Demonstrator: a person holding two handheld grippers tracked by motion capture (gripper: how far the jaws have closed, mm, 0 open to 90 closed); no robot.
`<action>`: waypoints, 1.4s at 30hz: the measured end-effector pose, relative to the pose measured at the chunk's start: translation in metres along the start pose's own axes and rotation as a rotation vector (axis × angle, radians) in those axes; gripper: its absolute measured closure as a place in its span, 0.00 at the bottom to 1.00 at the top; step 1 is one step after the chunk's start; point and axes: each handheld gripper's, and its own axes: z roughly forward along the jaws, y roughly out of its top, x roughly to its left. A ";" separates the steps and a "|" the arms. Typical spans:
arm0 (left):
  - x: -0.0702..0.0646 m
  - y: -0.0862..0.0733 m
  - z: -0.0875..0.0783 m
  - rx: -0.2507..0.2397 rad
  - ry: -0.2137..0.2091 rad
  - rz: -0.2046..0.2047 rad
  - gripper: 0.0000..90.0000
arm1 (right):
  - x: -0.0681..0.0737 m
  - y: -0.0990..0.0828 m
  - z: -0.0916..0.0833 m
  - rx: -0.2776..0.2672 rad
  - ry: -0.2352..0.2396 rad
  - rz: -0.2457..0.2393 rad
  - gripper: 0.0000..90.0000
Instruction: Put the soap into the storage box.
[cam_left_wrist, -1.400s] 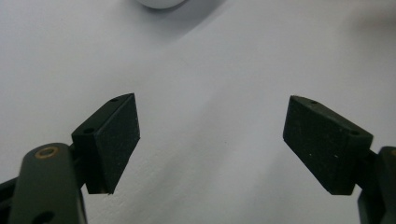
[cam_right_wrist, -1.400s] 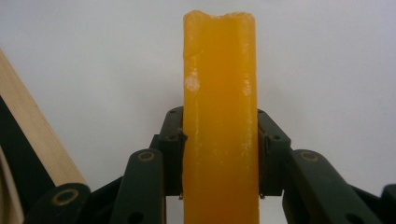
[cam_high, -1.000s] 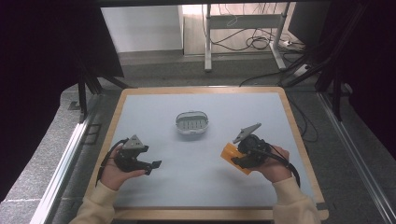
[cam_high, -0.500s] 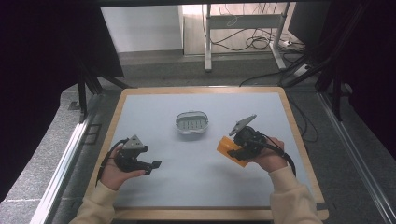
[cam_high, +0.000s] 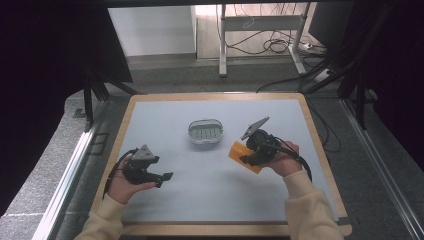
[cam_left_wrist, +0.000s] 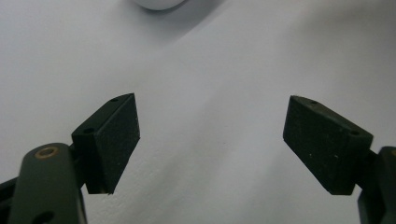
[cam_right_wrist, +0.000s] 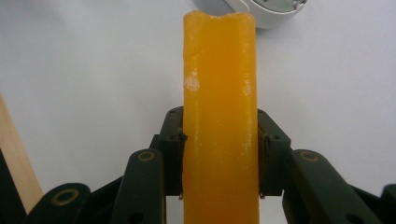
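The right gripper (cam_high: 248, 156) holds an orange block (cam_right_wrist: 219, 121), fingers (cam_right_wrist: 173, 154) clamped on its two long sides. The block sits over the grey tabletop (cam_high: 210, 185), its far end near a white oval dish (cam_high: 205, 132) at centre. The left gripper (cam_high: 162, 177) rests at the tabletop's left front, fingers (cam_left_wrist: 112, 140) wide apart, with bare tabletop between them.
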 end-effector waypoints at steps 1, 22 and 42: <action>0.000 0.000 0.000 0.000 0.000 0.000 0.21 | 0.000 0.001 0.000 0.000 0.000 -0.001 0.68; 0.001 0.000 0.000 0.001 0.001 -0.005 0.21 | -0.015 0.011 0.002 -0.015 0.006 -0.003 0.68; 0.001 0.000 -0.001 -0.002 0.005 -0.005 0.21 | -0.024 0.030 0.003 -0.025 0.010 -0.029 0.68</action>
